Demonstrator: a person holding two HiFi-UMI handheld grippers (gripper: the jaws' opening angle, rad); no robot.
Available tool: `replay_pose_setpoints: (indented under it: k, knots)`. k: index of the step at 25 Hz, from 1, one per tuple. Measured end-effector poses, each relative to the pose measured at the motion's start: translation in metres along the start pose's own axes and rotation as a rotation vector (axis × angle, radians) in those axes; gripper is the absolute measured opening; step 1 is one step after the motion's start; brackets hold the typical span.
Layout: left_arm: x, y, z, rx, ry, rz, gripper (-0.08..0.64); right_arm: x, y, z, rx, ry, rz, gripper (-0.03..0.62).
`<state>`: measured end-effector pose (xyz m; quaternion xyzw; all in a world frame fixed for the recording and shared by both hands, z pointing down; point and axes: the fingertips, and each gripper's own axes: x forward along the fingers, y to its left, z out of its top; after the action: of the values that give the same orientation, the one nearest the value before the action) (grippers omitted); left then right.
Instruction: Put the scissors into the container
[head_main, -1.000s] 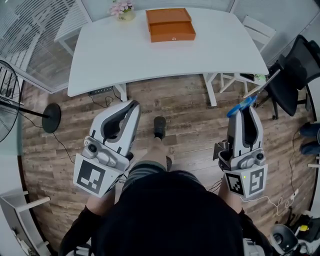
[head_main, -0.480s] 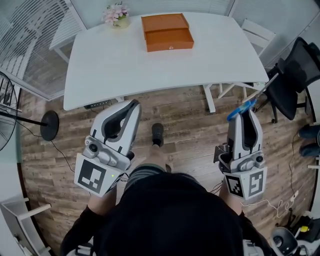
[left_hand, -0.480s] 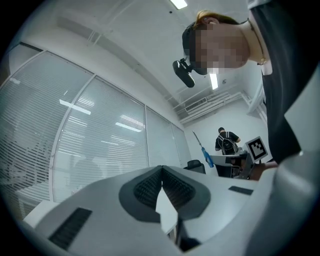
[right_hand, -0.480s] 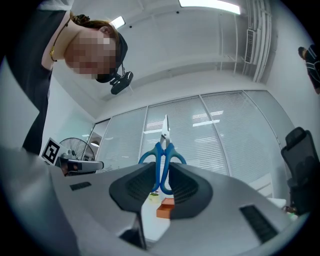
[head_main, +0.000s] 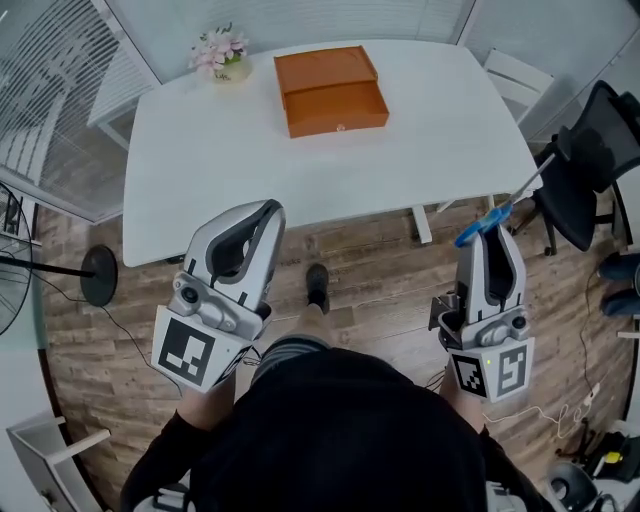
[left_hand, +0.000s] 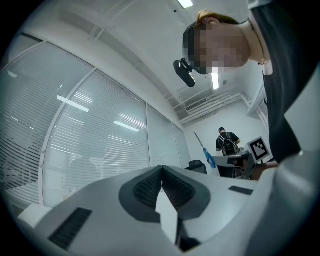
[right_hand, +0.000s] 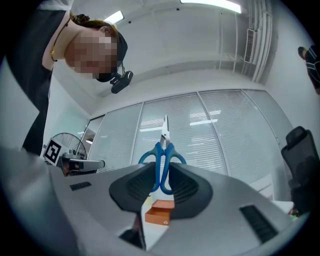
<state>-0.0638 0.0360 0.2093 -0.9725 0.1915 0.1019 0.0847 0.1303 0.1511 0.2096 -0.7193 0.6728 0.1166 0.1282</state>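
My right gripper (head_main: 490, 228) (right_hand: 161, 181) is shut on blue-handled scissors (head_main: 492, 212) (right_hand: 162, 157). Their blades point up and away past the jaw tips. My left gripper (head_main: 268, 212) (left_hand: 162, 186) is shut with nothing between its pads. The orange container (head_main: 330, 90) (right_hand: 160, 214), a box with a drawer, sits at the far middle of the white table (head_main: 220, 140). Both grippers hover over the wooden floor on the near side of the table, well short of the container.
A small pot of pink flowers (head_main: 220, 55) stands at the table's far left. A black office chair (head_main: 590, 160) is to the right of the table, close to the scissors' tips. A fan stand (head_main: 95, 272) is on the floor to the left.
The table and container have come closer and lower in the head view as both grippers moved toward them. The scissors stay in the right gripper's hold.
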Motion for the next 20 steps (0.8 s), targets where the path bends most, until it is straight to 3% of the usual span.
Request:
replay_pose_setpoints:
  k: [10,20]
  knots:
    - [0.067,0.061,-0.009,0.004,-0.022,-0.045,0.014,0.079,-0.028,-0.018,0.0,-0.009,-0.029,0.087]
    - [0.108,0.123,-0.02,-0.021,-0.019,-0.033,0.014,0.152,-0.037,-0.039,-0.001,-0.002,-0.023,0.087]
